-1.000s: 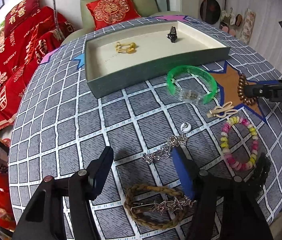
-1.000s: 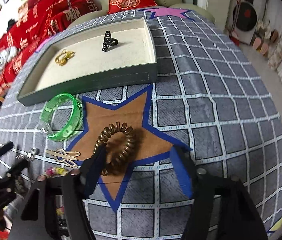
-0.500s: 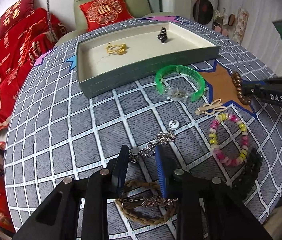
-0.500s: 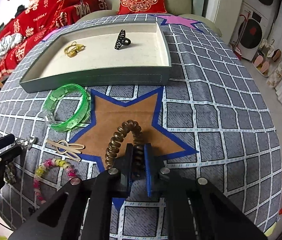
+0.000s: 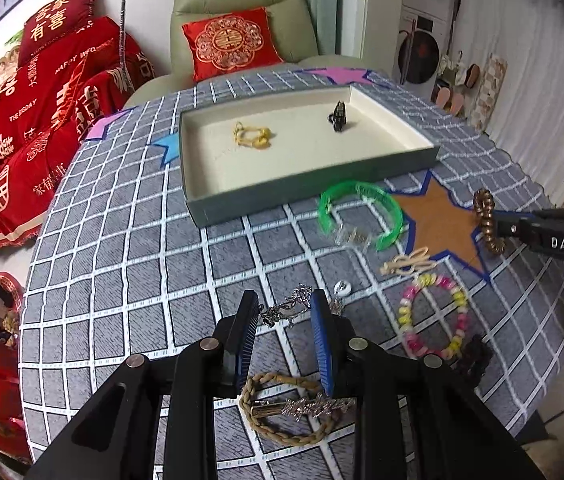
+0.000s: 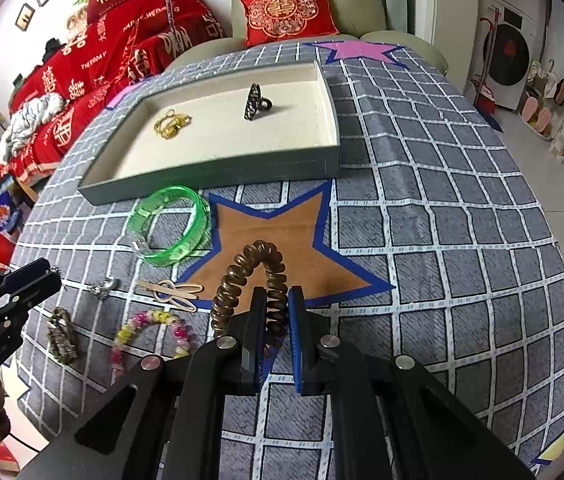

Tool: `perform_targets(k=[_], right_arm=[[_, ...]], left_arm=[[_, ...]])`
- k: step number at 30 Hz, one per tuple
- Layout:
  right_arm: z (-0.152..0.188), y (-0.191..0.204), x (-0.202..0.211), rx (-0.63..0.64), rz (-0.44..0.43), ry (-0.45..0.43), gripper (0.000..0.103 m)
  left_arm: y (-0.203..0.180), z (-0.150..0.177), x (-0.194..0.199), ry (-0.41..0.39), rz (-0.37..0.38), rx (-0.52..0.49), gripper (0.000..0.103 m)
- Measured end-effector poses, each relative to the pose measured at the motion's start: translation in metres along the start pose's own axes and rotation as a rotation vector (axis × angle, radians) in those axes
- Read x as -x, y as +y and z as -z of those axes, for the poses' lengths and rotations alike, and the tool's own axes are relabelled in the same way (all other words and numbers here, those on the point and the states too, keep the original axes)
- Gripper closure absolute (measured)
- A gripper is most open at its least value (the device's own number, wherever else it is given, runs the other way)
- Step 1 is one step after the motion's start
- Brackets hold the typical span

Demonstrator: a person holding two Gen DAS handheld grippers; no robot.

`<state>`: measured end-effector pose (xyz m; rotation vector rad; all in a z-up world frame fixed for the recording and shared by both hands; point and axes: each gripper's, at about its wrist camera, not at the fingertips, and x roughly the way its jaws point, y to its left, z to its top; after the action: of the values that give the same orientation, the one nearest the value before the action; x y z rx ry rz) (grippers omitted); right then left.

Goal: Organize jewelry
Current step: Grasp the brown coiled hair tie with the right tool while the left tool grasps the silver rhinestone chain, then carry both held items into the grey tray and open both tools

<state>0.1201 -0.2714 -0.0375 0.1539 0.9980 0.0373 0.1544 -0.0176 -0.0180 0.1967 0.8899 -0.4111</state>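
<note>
Now both grippers carry a piece, presumably bound for the tray (image 6: 217,168) at the table's far edge. Right gripper (image 6: 277,312) clamped tight on the bronze coil tie (image 6: 251,276), lifted. Left gripper (image 5: 286,320) part-closed on the silver chain (image 5: 290,308).

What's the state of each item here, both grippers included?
left gripper: jaws have just been closing, apparently pinching the silver chain
right gripper: shut on the spiral hair tie
tray: open-topped, partly filled
gold piece: in the tray
black claw clip: in the tray
green bangle: lying flat outside the tray
bead bracelet: lying outside the tray
</note>
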Motion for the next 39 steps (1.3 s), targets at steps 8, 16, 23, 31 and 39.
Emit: perform_targets(k=[8, 16, 23, 31, 39], right_arm=[[-0.013, 0.0, 0.014, 0.001, -0.024, -0.032, 0.091], [-0.037, -0.002, 0.019, 0.027, -0.026, -0.061, 0.091], [-0.071, -0.004, 0.014, 0.039, -0.027, -0.078, 0.091], [-0.109, 0.005, -0.019, 0.08, -0.027, -0.066, 0.091], [-0.142, 0.008, -0.067, 0.066, -0.027, -0.017, 0.091]], left_arm=[[0.006, -0.023, 0.011, -0.053, -0.001, 0.077, 0.068], [0.019, -0.049, 0.009, -0.081, 0.002, 0.135, 0.068], [0.024, -0.075, -0.001, -0.103, -0.005, 0.145, 0.068], [0.028, -0.107, -0.028, -0.098, -0.017, 0.149, 0.068], [0.031, -0.133, -0.077, -0.047, -0.036, 0.151, 0.068]])
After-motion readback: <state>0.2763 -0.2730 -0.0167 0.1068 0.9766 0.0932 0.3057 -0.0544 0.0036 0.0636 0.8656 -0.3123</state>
